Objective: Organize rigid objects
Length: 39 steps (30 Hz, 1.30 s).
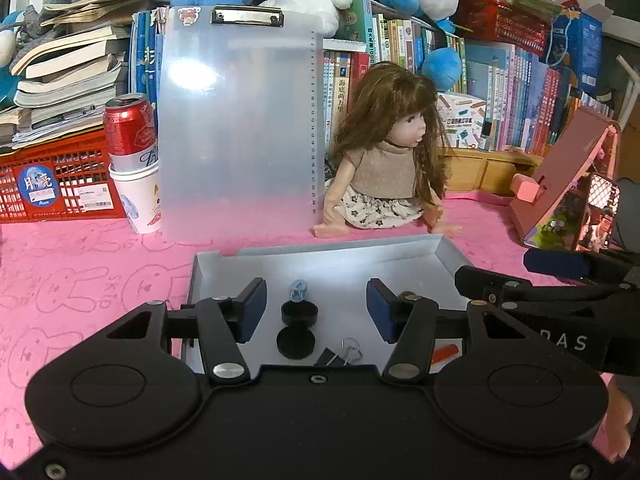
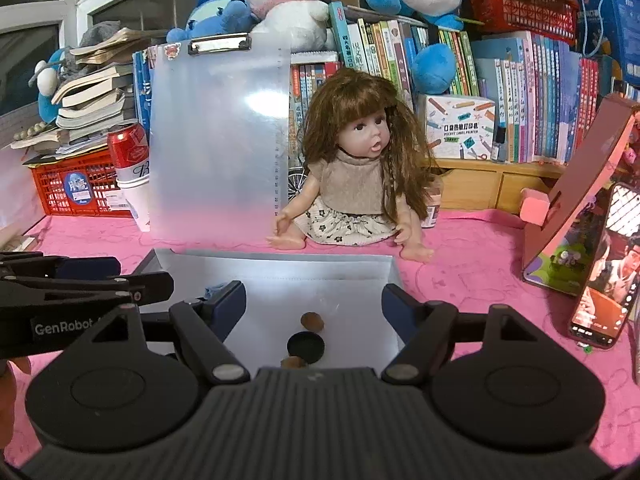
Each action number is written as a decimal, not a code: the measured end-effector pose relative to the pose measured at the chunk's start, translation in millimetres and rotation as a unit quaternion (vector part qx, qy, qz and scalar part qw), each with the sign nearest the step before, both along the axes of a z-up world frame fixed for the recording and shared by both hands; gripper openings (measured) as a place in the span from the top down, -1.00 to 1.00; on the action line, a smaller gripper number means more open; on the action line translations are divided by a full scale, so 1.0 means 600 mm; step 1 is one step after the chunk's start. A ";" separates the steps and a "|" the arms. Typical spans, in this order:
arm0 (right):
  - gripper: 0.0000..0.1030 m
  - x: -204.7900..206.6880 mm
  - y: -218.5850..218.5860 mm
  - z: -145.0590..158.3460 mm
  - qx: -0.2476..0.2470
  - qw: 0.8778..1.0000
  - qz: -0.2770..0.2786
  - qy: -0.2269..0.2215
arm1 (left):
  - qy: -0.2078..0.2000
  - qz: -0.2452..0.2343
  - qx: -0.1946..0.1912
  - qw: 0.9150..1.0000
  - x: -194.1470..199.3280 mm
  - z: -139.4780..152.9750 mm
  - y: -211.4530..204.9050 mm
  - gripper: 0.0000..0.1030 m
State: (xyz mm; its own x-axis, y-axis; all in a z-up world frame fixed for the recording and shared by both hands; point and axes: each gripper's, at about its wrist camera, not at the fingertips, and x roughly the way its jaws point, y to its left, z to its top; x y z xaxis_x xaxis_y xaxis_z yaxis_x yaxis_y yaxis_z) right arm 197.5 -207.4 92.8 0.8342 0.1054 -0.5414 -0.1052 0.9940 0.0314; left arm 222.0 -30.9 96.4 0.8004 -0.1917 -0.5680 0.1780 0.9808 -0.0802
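Both my left tool and right tool hang released, empty, over the grey tray. Lower centre, the black discs look light, stiff, slippery; I'd pinch their rims.

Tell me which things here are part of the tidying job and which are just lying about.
Job:
shallow grey cardboard tray
two black round caps
small pale blue trinket
black binder clip
brown nuts

Lying about:
long-haired doll
frosted plastic clipboard
red drink can
smartphone
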 end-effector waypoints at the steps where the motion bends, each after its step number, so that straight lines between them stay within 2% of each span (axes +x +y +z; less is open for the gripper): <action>1: -0.64 -0.004 0.000 0.002 -0.001 1.000 0.001 -0.001 | 0.000 0.001 -0.001 1.000 -0.005 0.000 0.002 -0.04; 8: -0.66 -0.035 0.008 0.002 -0.013 1.000 0.012 -0.004 | -0.006 0.004 -0.006 1.000 -0.043 -0.002 0.012 -0.05; 14: -0.69 -0.063 0.006 -0.008 -0.002 1.000 0.010 -0.004 | -0.014 0.006 -0.007 1.000 -0.079 -0.008 0.017 -0.06; 31: -0.72 -0.129 -0.001 -0.079 -0.013 1.000 -0.003 0.019 | -0.028 0.024 0.019 0.999 -0.177 -0.067 0.021 -0.15; 39: -0.74 -0.138 -0.010 -0.116 -0.013 0.999 -0.015 0.037 | -0.016 0.037 0.033 0.999 -0.191 -0.102 0.019 -0.17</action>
State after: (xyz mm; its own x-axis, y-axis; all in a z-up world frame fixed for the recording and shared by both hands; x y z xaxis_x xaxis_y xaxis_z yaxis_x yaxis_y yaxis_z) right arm 114.4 -213.5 23.5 0.7948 0.0657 -0.6033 -0.0733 0.9972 0.0121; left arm 107.3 -19.3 35.4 0.8294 -0.0937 -0.5508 0.1059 0.9943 -0.0096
